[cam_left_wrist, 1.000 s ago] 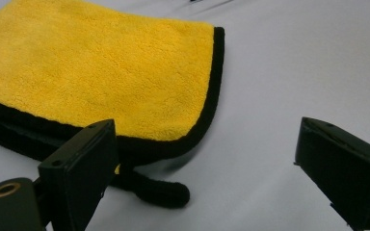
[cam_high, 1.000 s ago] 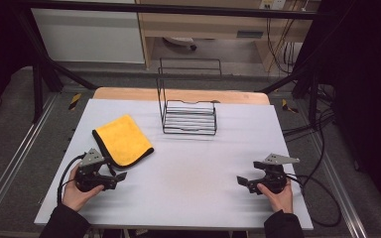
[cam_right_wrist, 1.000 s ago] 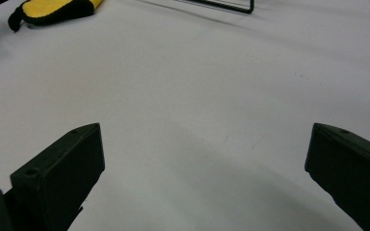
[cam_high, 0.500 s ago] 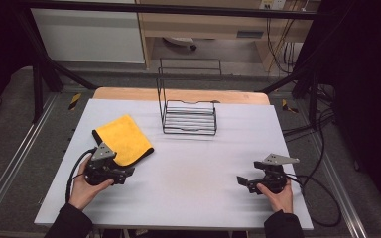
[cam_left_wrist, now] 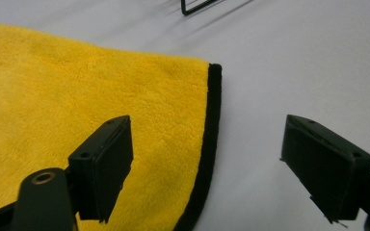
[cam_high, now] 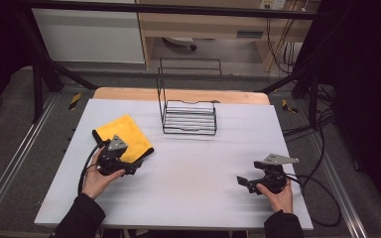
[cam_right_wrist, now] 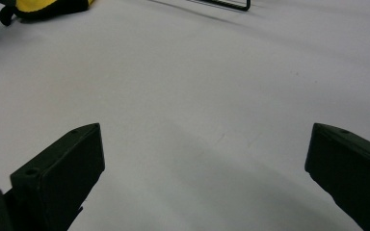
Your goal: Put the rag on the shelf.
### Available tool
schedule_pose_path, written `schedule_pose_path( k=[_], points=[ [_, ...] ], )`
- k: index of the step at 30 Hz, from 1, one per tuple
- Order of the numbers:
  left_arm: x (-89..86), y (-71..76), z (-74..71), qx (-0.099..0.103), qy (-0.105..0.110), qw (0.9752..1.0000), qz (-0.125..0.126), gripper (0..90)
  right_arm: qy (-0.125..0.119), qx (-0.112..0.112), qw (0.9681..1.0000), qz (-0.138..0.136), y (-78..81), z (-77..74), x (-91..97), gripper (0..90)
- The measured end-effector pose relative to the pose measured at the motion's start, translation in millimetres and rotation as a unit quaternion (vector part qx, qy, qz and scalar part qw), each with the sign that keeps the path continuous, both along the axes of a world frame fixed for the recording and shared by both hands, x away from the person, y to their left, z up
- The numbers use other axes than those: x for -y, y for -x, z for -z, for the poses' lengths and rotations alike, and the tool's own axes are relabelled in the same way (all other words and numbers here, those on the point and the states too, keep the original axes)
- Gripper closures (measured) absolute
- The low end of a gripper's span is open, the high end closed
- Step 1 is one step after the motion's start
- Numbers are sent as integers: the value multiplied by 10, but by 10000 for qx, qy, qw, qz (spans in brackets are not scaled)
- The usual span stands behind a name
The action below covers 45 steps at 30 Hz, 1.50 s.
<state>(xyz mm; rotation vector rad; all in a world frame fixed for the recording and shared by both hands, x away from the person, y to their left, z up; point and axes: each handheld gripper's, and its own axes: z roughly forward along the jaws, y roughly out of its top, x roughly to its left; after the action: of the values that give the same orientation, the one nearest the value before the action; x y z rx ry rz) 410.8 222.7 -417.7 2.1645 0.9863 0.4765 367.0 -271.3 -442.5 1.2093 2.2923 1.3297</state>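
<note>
A folded yellow cloth (cam_high: 121, 130) with a black hem lies flat on the left part of the white table (cam_high: 188, 168). My left gripper (cam_high: 135, 166) is open at the cloth's near right corner. In the left gripper view one jaw hovers over the yellow cloth (cam_left_wrist: 77, 106) and the other over bare table, so the black hem runs between them. My right gripper (cam_high: 243, 181) is open near the front right of the table, jaws wide over bare surface with nothing between them (cam_right_wrist: 202, 163).
A black wire rack (cam_high: 188, 111) stands at the back middle of the table, its high back rail toward the far edge. A wooden strip (cam_high: 178, 94) runs along the table's far side. Cables trail off the right edge to the floor.
My left gripper has moved forward and to the right, from the front left of the table up to the cloth's near corner. The right gripper has stayed put.
</note>
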Motion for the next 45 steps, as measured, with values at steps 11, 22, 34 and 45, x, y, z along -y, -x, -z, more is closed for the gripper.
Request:
schedule_pose_path(
  k=[11,22,34,45],
  points=[
    [155,-212,123,-19,-272,9996,-121,329,31,5,10000,-9,-5,5,-2,8],
    [184,-301,231,39,-525,9986,-78,484,34,-42,10000,3,-6,8,-11,8],
    [198,-340,273,117,-607,9979,-180,591,50,-23,10000,-15,-10,9,-11,9],
    [210,-351,270,169,-681,9970,-319,719,46,-23,10000,-18,-10,9,-12,10]
  ],
)
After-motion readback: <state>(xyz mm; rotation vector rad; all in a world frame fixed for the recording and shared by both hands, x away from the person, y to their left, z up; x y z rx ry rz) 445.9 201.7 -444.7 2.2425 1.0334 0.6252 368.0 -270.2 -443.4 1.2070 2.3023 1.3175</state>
